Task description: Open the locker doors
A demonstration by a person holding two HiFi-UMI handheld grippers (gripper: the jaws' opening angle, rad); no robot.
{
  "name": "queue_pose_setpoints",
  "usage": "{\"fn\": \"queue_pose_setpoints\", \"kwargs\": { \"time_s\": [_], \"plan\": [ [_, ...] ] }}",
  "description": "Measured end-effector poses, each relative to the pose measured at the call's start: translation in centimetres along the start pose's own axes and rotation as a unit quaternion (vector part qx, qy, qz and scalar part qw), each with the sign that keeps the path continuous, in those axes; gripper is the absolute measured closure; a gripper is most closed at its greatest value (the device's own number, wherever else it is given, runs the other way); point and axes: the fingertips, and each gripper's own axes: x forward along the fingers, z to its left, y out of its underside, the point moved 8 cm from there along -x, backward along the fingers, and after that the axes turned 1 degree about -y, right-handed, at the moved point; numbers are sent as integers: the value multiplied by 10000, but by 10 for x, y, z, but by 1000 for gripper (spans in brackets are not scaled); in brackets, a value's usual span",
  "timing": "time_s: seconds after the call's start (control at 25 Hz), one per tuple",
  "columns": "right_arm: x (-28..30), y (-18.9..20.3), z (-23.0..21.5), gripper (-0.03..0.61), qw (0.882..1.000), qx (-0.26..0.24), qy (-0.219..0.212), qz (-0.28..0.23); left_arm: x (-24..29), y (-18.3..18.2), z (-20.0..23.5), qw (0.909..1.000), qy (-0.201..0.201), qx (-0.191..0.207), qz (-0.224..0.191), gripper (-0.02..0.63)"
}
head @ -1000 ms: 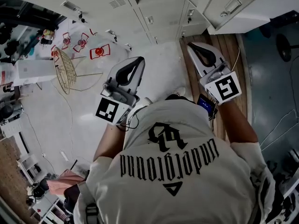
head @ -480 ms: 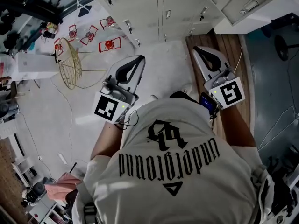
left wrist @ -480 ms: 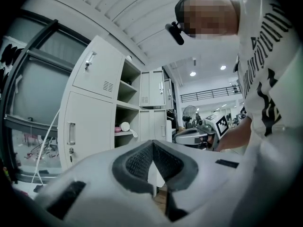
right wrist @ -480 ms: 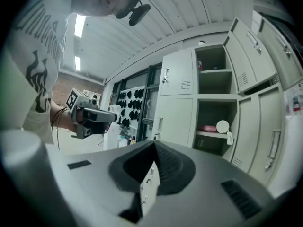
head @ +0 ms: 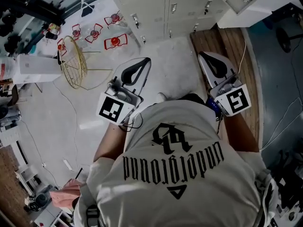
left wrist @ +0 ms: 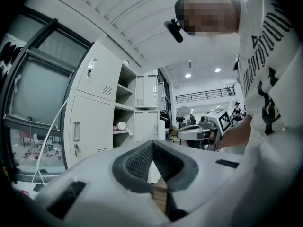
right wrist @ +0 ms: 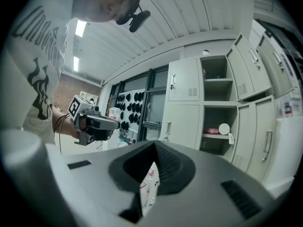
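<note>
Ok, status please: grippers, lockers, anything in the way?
Left gripper shut, empty. Right gripper shut, empty. Lockers ahead, some open, some closed, none touched. Wire frame on floor, off to left.

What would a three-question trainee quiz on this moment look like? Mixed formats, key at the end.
1. True or false: the left tool holds an object.
2. The jaws of the right tool are: A) wide apart; B) together with nothing between them; C) closed on a cable.
3. Fill in: in the right gripper view, the white round item lies on a shelf in a locker compartment whose door is ____.

Key: 1 false; 2 B; 3 open.
</note>
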Motion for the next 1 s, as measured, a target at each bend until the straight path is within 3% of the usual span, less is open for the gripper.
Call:
{"fn": "queue_pose_setpoints", "kwargs": {
  "time_s": [0.36,0.68,0.8,1.0],
  "plan": [
    [-55,-4,12,574,9992,-37,-221,-332,-3,-1,-66,9999,-146,45,-61,607],
    [-141,11,5,574,9987,78,-493,-127,24,-1,-154,9992,-398,-1,-54,607],
    [-175,16,2,574,9983,103,-548,-137,37,-3,-191,9991,-324,-64,-263,607],
    [-221,20,0,574,9986,105,-506,-124,48,-6,-239,9996,-221,-54,-155,607]
  ]
}}
